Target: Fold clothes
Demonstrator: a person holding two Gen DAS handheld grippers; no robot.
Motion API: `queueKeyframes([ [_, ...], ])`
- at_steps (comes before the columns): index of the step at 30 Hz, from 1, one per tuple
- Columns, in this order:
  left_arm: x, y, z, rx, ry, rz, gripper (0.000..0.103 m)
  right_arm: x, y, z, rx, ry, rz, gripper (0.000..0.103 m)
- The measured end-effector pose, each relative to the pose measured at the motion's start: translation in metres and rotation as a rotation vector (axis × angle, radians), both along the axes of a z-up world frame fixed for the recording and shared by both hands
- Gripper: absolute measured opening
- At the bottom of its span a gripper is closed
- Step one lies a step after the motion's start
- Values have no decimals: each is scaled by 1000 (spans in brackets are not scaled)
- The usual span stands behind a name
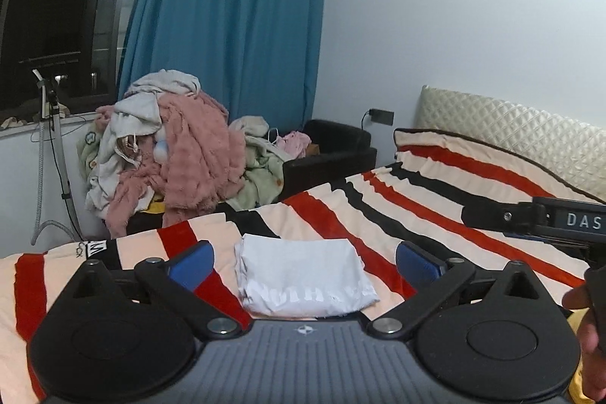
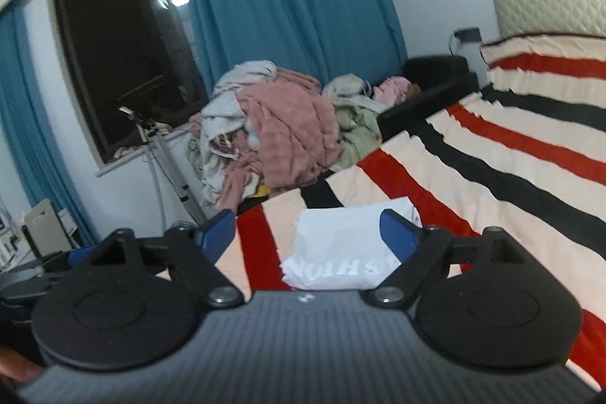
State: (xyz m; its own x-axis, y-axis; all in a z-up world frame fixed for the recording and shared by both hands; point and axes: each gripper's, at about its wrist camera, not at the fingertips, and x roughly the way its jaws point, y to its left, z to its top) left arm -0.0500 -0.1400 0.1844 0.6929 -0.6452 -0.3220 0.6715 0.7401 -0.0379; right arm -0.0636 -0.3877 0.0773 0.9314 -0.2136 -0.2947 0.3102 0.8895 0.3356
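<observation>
A folded white garment (image 1: pixel 303 275) with white lettering lies on the striped bedspread (image 1: pixel 435 199), right in front of both grippers. My left gripper (image 1: pixel 305 258) is open and empty, its blue fingertips (image 1: pixel 193 267) wide apart on either side of the garment. In the right wrist view the same garment (image 2: pixel 344 248) lies between the open, empty blue fingertips (image 2: pixel 397 237) of my right gripper (image 2: pixel 308 233). The right gripper's body also shows at the right edge of the left wrist view (image 1: pixel 530 218).
A tall heap of unfolded pink, grey and green clothes (image 1: pixel 178 154) is piled past the bed's far edge, under the blue curtain (image 1: pixel 227 14). A black armchair (image 1: pixel 333 146) with more clothes stands beside it. The padded headboard (image 1: pixel 511 120) is at the right.
</observation>
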Motion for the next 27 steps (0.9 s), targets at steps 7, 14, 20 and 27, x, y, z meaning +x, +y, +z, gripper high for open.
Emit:
queueKeyframes([
  [7,-42,39,-27,-44,-41,55,103,-29,30,-30,-94,-37,-7,85],
  [14,-50,56,-62,-46,-67,96,103,-31,53,-71,-140,-36,-14,85],
  [20,-43,61,-84,-46,-67,135,103,-21,59,-100,-157,-29,-32,85],
  [27,-40,60,-100,-29,-70,145,103,-13,64,-115,-172,-20,-43,85],
])
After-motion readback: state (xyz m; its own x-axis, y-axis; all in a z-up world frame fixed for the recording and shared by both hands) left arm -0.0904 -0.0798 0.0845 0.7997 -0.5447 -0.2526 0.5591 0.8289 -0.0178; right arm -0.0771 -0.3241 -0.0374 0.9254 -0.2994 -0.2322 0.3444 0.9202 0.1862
